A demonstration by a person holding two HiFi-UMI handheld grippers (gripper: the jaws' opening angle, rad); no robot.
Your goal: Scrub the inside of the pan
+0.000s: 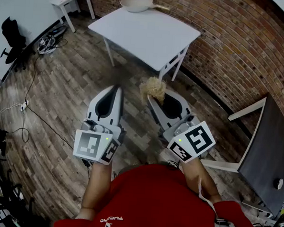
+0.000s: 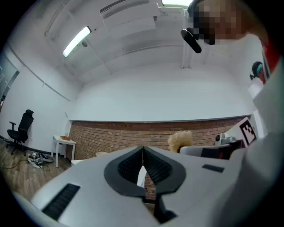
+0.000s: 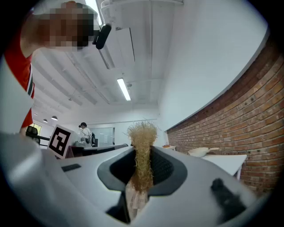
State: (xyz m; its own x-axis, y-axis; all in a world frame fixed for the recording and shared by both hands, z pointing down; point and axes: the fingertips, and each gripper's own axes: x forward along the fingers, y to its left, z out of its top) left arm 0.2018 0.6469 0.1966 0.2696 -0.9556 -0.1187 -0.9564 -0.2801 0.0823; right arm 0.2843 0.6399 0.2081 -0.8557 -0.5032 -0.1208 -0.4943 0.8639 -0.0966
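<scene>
The person's red shirt [image 1: 175, 204] fills the bottom of the head view, with both arms reaching up-frame from it. The left tool [image 1: 117, 89] has its jaws drawn together with only a thin slit between them and nothing in it. The right tool [image 1: 157, 101] is clamped on a tuft of straw-coloured scrubber [image 1: 153, 89], whose frayed end sticks out past the jaw tips.

The pan [image 1: 136, 4] sits at the top centre of the head view, on the far edge of the white surface [image 1: 151, 34] near the brick wall. It is well apart from both tools, with bare wooden floor [image 1: 62, 82] and most of the surface between. It lies almost straight ahead, between the lines of the two tools, so neither is clearly nearer. Its long axis runs across the frame: bowl to the left, handle pointing right.

In the right gripper view the pan [image 3: 202, 151] shows small at centre right, off to the side of the jaws. Scrubbing has not begun. By my reading, the next move is an approach forward, then bringing the scrubber down into the bowl. The handle lies on the scrubbing side, which may make steadying it with the empty tool awkward.
</scene>
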